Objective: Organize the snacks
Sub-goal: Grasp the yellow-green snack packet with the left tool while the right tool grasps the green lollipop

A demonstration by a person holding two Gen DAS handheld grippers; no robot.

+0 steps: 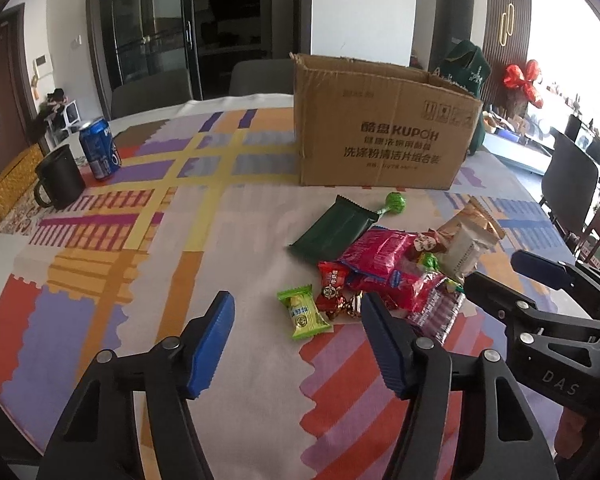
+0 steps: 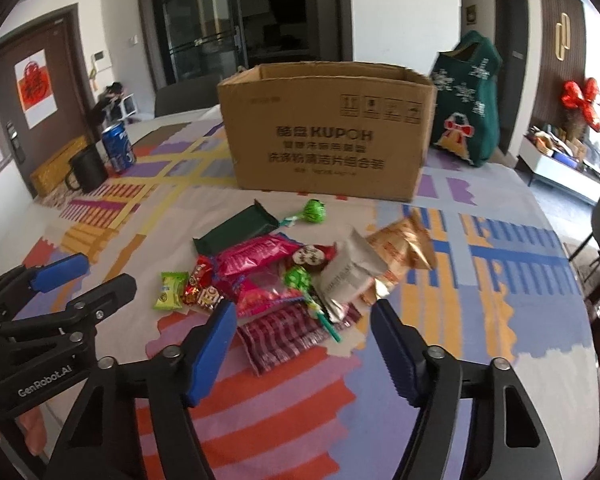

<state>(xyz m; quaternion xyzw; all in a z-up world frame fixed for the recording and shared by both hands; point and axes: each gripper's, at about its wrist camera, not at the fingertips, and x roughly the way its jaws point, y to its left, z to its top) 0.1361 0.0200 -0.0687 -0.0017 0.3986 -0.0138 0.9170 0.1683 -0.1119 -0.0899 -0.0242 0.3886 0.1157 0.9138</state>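
A pile of snacks lies on the patterned tablecloth in front of an open cardboard box [image 1: 384, 136] [image 2: 324, 136]. It includes a dark green pack [image 1: 332, 228], a pink pack [image 1: 380, 252], a green lollipop [image 1: 395, 201], a light green candy [image 1: 302, 312] and a red candy [image 1: 332, 280]. My left gripper [image 1: 300, 308] hovers open over the pile's near left edge, the light green candy showing between its fingers. My right gripper [image 2: 304, 312] is open above a purple striped wrapper [image 2: 284, 336] and a grey-white pack [image 2: 348, 272]. Neither holds anything. Each gripper shows in the other's view, side by side.
A blue can [image 1: 100, 148], a black mug [image 1: 58, 182] and a yellow box [image 1: 12, 184] stand at the table's far left. A green holiday bag [image 2: 466, 96] stands right of the cardboard box. Dark chairs [image 1: 572, 184] flank the table's right edge.
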